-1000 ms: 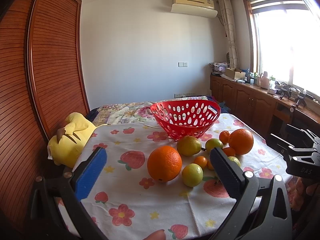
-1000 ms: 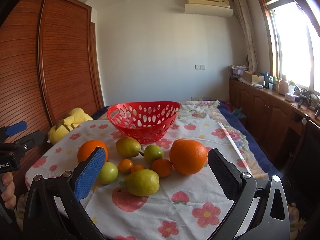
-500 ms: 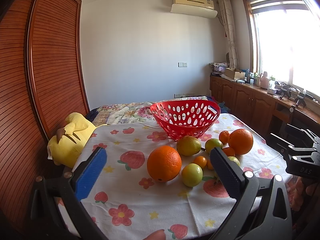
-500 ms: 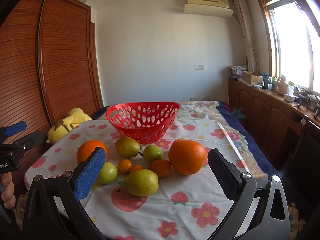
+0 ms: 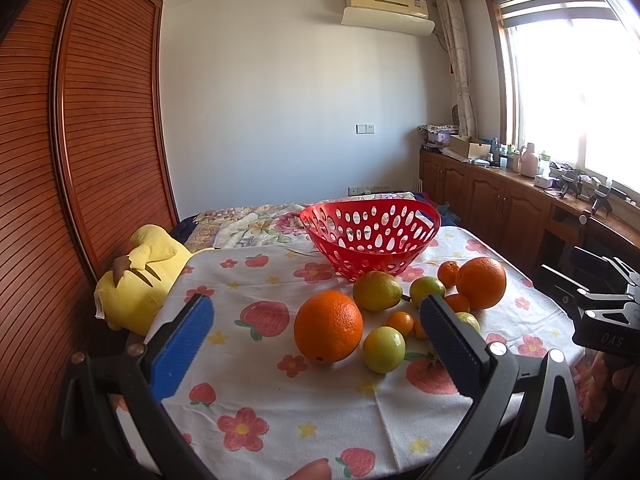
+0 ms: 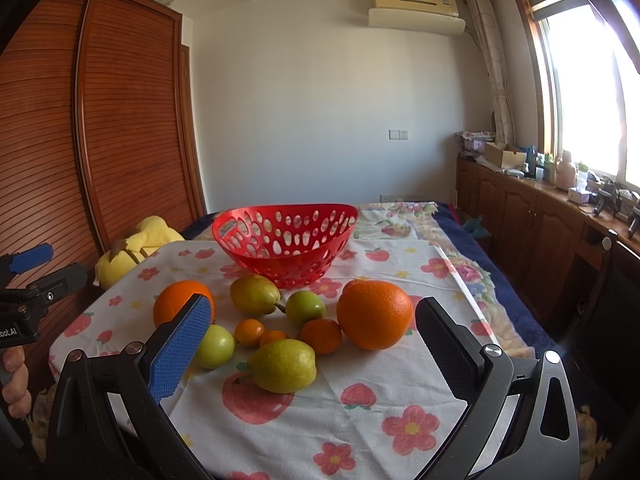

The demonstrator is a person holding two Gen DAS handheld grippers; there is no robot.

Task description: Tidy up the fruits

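2 oranges point(image 6: 375, 314) | 2 pears point(image 6: 282, 365) | 1 basket point(image 6: 285, 237) | 2 grippers point(image 6: 312, 344) open

Right tool point(image 6: 314, 306): its aim has drifted a hair to the right over the last second.
Large orange point(image 6: 375, 314): sits a trace further left in the right wrist view than before.
Front pear point(image 6: 282, 366): also a trace further left, by about the same small amount.
Red basket point(image 6: 280, 264): its rim has edged slightly left in that view.
Left tool point(image 6: 46, 268): has slipped a little closer to the left edge of the right wrist view.
Near orange point(image 5: 328, 326): a barely perceptible shift left in the left wrist view, too small to be sure of.
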